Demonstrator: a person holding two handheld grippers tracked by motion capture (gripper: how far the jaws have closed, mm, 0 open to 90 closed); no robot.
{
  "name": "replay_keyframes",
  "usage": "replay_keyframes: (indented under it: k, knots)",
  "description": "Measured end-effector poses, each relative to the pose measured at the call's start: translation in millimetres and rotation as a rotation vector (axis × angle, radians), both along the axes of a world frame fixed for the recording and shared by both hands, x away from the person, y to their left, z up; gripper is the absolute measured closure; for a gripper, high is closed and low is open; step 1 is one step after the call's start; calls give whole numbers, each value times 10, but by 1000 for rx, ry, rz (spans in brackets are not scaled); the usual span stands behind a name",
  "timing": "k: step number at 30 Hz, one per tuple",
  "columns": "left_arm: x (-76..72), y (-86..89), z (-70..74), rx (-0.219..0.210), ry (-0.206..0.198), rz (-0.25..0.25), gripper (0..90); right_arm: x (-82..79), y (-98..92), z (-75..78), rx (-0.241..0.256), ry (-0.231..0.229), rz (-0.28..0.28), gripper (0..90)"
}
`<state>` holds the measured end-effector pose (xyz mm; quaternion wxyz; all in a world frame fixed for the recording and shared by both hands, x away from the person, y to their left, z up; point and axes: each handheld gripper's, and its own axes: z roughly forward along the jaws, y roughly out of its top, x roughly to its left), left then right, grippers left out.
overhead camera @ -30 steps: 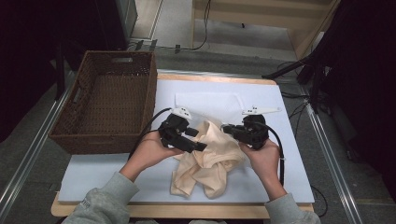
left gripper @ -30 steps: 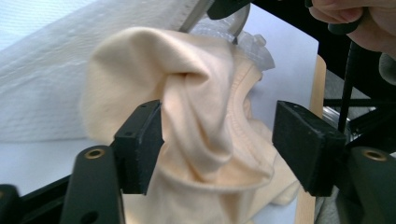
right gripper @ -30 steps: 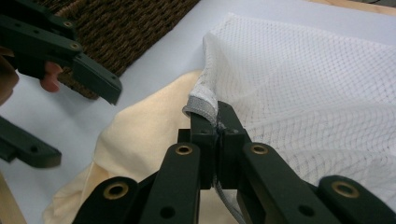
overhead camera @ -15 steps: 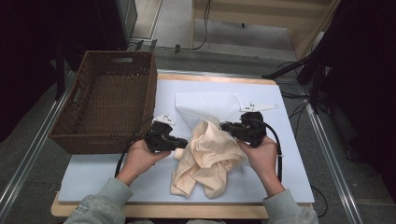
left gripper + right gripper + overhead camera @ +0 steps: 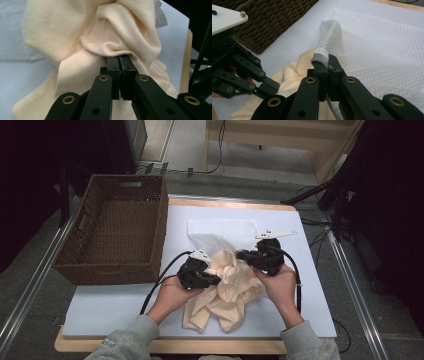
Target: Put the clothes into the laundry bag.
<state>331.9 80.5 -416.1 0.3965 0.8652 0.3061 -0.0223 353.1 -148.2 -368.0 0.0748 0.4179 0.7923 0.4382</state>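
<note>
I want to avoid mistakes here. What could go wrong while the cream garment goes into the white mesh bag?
1. The right claw pinches only the thin rim of the mesh bag; the rim may slip out and the mouth may close.
2. The left claw grips one fold of the cream garment, so the loose remainder on the table could bunch at the opening.

A wicker basket [image 5: 117, 232] blocks the left; bare mat [image 5: 310, 285] lies open rightward.

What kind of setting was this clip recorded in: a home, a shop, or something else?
Most likely a lab or recording workspace, not a home. A table with a plain white cover stands between metal rails, with loose cables on the bare floor behind. Laid out on it are a wicker basket, a cream cloth and a white mesh bag.
</note>
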Motion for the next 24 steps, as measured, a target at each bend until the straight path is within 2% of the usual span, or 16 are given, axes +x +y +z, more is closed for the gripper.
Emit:
replay_keyframes:
  k: [6,9,12,18,24]
  knots:
    - [29,-183,20,1,-7,-21,883,2,-30,-14,4,7,-6,887]
    - [54,-336,12,31,-28,-27,883,-5,-42,-20,6,11,-4,887]
    - [82,-418,-3,37,-31,-17,885,-20,-43,-28,-1,13,0,887]
    - [155,-553,34,19,-37,10,898,-46,-81,-35,-1,17,-9,887]
    - [259,-663,52,34,-39,26,900,-94,-113,-29,9,30,-17,890]
